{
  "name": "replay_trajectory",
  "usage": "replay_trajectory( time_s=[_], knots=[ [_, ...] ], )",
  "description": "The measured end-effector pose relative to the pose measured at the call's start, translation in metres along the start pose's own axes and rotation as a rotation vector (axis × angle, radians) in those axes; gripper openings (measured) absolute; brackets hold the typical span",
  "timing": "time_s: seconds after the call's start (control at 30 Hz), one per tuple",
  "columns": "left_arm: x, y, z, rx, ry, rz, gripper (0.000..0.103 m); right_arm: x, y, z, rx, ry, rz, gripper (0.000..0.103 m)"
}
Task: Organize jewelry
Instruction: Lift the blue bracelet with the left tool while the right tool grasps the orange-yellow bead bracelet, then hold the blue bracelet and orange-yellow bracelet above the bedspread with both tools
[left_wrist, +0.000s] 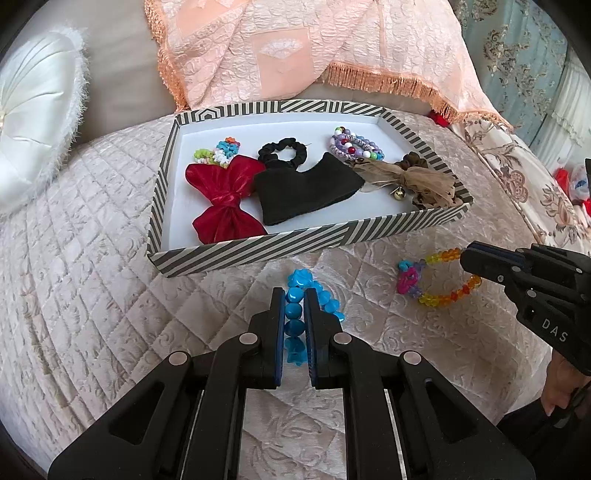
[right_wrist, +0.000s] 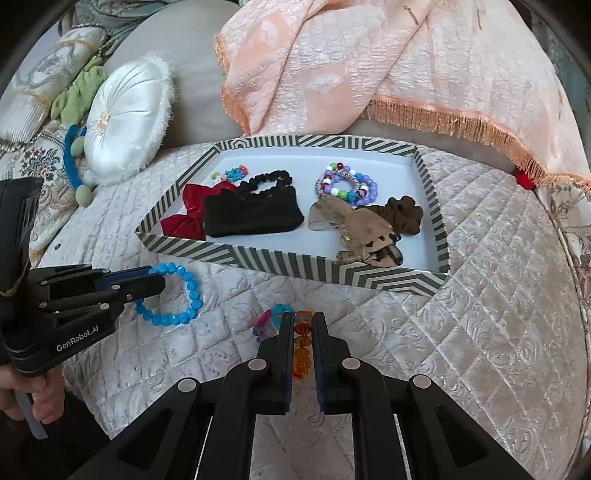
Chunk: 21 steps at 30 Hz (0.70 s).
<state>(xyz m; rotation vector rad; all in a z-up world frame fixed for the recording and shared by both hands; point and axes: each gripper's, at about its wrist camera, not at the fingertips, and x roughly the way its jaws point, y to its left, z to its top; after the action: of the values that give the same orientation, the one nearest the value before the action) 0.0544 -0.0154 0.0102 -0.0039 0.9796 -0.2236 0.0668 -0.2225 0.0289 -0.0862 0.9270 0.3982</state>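
Both bracelets pinched, ready for the tray.
My left tool clamps the blue bead bracelet, my right tool the amber bead bracelet, both headed for the striped tray.

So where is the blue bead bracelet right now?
The blue bracelet lies on the quilt before the striped tray, pinched in the left claw.

Two close wrist views facing the striped tray, left and right, sharing it
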Motion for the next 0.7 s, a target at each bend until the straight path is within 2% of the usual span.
replay_trajectory(
  time_s=[0.7],
  knots=[
    [-0.0014,-0.0009,0.0003,0.004,-0.002,0.017,0.009,0.0012,0.0004,0.0003,-0.005,0.001,-0.002,0.009]
  ],
)
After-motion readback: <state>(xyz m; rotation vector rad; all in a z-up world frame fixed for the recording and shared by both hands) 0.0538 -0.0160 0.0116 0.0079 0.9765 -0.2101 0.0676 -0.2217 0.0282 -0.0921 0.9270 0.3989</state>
